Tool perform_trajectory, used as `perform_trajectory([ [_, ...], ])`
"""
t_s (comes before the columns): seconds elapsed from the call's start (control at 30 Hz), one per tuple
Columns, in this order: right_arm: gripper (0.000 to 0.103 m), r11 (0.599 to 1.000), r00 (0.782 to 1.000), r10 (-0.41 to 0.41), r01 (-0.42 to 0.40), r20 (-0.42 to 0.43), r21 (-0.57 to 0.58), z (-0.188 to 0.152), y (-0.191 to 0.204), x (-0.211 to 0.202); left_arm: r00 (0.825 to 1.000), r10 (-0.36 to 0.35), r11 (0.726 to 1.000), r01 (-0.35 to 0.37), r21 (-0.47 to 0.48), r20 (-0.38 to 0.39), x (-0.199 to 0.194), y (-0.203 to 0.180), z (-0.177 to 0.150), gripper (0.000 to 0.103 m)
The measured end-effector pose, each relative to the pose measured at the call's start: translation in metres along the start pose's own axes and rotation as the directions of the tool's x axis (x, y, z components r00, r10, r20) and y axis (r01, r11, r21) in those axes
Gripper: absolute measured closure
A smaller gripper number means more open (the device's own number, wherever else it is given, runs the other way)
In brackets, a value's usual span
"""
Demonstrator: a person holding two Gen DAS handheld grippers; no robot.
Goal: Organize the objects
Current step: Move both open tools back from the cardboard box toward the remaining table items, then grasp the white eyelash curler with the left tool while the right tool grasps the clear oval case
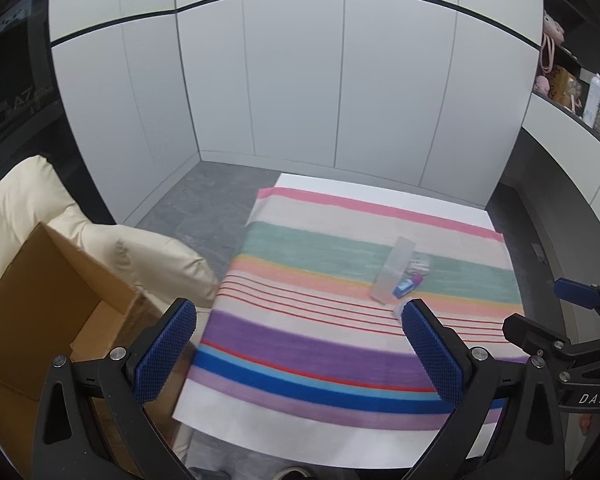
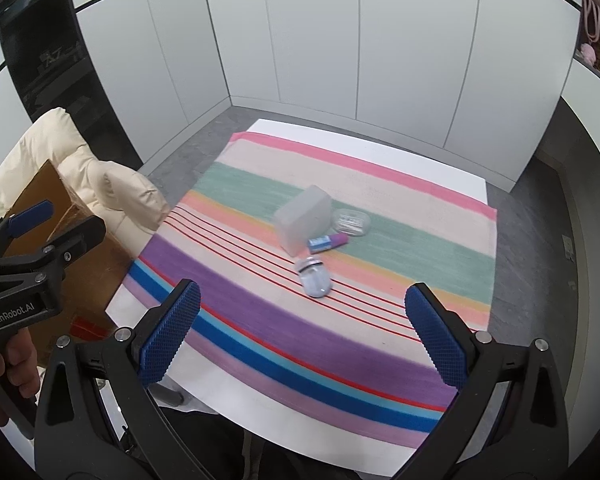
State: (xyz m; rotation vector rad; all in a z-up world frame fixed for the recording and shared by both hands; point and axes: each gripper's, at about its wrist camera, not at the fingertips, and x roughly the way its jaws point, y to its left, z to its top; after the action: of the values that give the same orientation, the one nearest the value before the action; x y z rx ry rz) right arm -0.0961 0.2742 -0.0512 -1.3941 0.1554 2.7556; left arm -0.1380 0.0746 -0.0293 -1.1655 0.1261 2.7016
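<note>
On the striped cloth (image 2: 340, 320) sits a small group of items: a translucent plastic box (image 2: 302, 218) standing on its side, a clear oval case (image 2: 352, 222), a small blue and purple tube (image 2: 327, 242), and a small clear bottle (image 2: 315, 280) lying down. In the left wrist view the box (image 1: 394, 272) and tube (image 1: 407, 286) show beyond the right finger. My left gripper (image 1: 300, 352) is open and empty above the cloth's near-left part. My right gripper (image 2: 306, 336) is open and empty, in front of the bottle.
An open cardboard box (image 1: 48, 320) stands left of the table beside a cream padded cushion (image 1: 100, 240). White wall panels close off the back. Shelves with bags and bottles (image 1: 568, 80) are at the far right. The grey floor (image 1: 204, 204) surrounds the white table (image 1: 340, 440).
</note>
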Motion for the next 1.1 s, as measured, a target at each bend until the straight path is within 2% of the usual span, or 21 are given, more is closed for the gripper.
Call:
perform_trajectory([
  [0.5,0.000,0.996,0.997,-0.049,0.053,-0.059,0.071,-0.019,-0.060,0.009,0.997,-0.062,0.996,0.064,0.059,-0.035,0.018,-0.056,0.003,0.000],
  [0.8,0.000,0.990,0.989,-0.085,0.098,-0.120,0.101,-0.037,-0.095,0.028,0.991,-0.091,0.992,0.099,0.081,-0.097,0.047,-0.084,-0.005,0.000],
  [1.0,0.000,0.988,0.982,-0.079,0.100,-0.171,0.120,-0.059,-0.108,0.052,0.985,-0.043,0.993,0.061,0.104,-0.167,0.081,-0.092,-0.024,0.000],
  [1.1,0.000,0.990,0.978,-0.072,0.093,-0.194,0.102,-0.066,-0.107,0.068,0.977,-0.036,0.995,0.055,0.087,-0.211,0.098,-0.090,-0.032,0.000],
])
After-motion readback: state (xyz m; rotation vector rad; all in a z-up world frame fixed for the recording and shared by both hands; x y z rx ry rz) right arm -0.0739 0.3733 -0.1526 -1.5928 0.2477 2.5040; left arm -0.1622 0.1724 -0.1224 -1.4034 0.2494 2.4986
